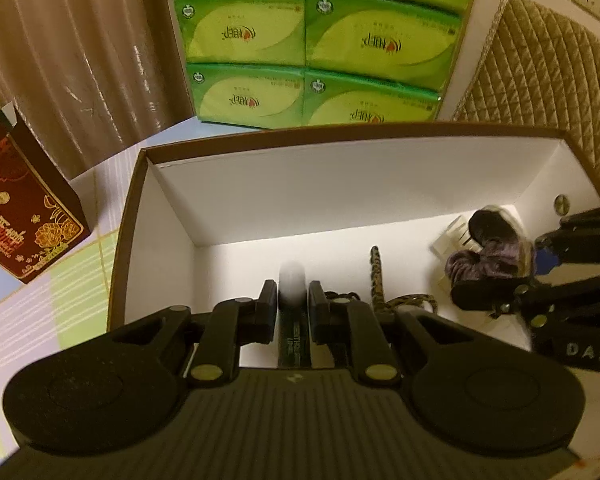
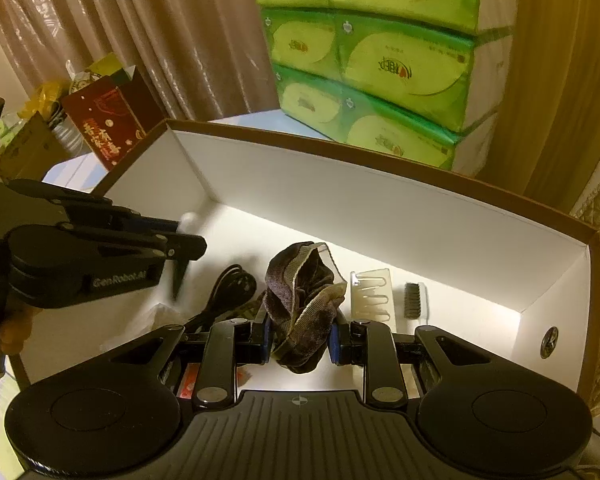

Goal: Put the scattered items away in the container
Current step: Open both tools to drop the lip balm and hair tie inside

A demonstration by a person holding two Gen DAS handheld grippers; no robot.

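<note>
The left tongs pinch a slim dark tube with a pale, blurred tip, held over the white-lined box. The right tongs grip a crumpled purple-brown cloth above the box floor.

Beyond the right tongs lie a clear comb and a small dark brush; to their left a coiled black cable. A leopard-print band lies just right of the left tongs. Behind the box stand stacked green tissue packs; a red carton sits left on the checked desk.

Items under the right tongs' body are cut off. The tube's lettering is unreadable.
</note>
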